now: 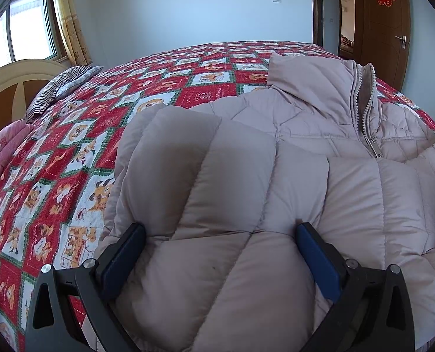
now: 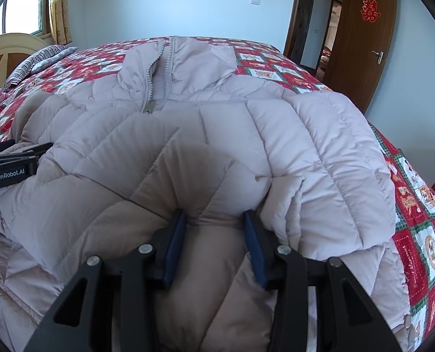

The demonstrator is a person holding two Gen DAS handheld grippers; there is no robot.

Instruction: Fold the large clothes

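A pale pink quilted puffer jacket (image 1: 305,123) lies on the bed, collar and zipper toward the far side. It also fills the right wrist view (image 2: 290,135). My left gripper (image 1: 220,228) is wide apart, with a thick fold of the jacket bulging between its blue pads. My right gripper (image 2: 214,217) has its jaws narrower and pinches a bunched fold of the jacket's lower part. The left gripper's black body shows at the left edge of the right wrist view (image 2: 9,167).
The bed has a red, white and green patchwork quilt (image 1: 71,146). A striped pillow (image 1: 59,88) and a pink blanket (image 1: 0,152) lie near the headboard (image 1: 15,79). A brown door (image 2: 364,47) stands open at the back right.
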